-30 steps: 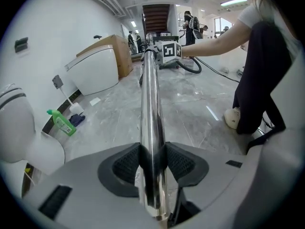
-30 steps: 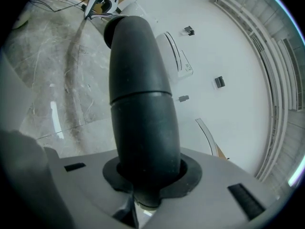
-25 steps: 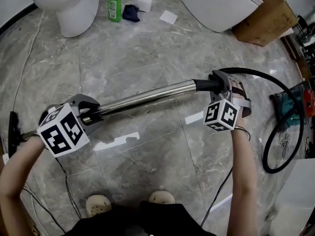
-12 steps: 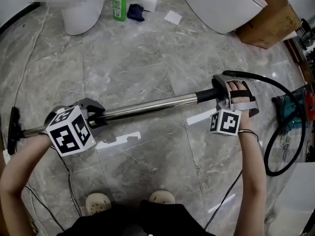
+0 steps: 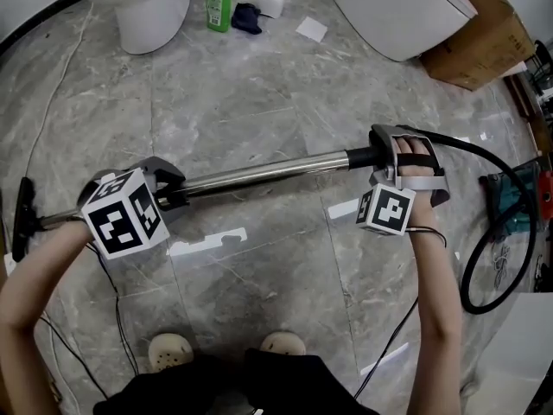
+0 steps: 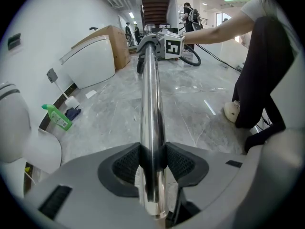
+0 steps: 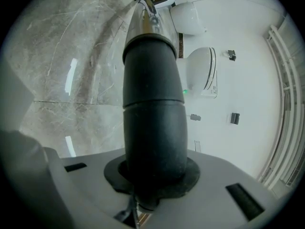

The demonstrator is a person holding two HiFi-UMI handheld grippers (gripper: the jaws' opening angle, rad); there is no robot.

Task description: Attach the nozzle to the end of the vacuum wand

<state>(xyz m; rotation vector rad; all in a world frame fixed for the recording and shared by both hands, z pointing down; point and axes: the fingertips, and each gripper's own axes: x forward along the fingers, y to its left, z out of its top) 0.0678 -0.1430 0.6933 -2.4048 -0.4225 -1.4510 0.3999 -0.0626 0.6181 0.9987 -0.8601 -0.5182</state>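
Observation:
A chrome vacuum wand (image 5: 259, 173) lies almost level above the marble floor, held between both grippers. My left gripper (image 5: 168, 195) is shut on the wand near its left end; in the left gripper view the tube (image 6: 152, 128) runs straight out between the ribbed pads (image 6: 127, 163). A black nozzle (image 5: 23, 219) sits at the wand's far left tip, beyond my left hand. My right gripper (image 5: 380, 156) is shut on the black cuff (image 7: 153, 104) at the wand's right end, where the black hose (image 5: 484, 158) begins.
A toilet (image 5: 143, 3), a green bottle (image 5: 218, 3), a dark cloth (image 5: 251, 17) and a brush holder (image 5: 272, 1) stand at the back. A second white toilet (image 5: 397, 11) and a cardboard box (image 5: 484, 41) are back right. Power tool (image 5: 518, 188) at right; thin cables on the floor.
My right gripper has rolled about the cuff, so its marker cube shows another face and the back of the hand is up. The wand's right end has sunk a little.

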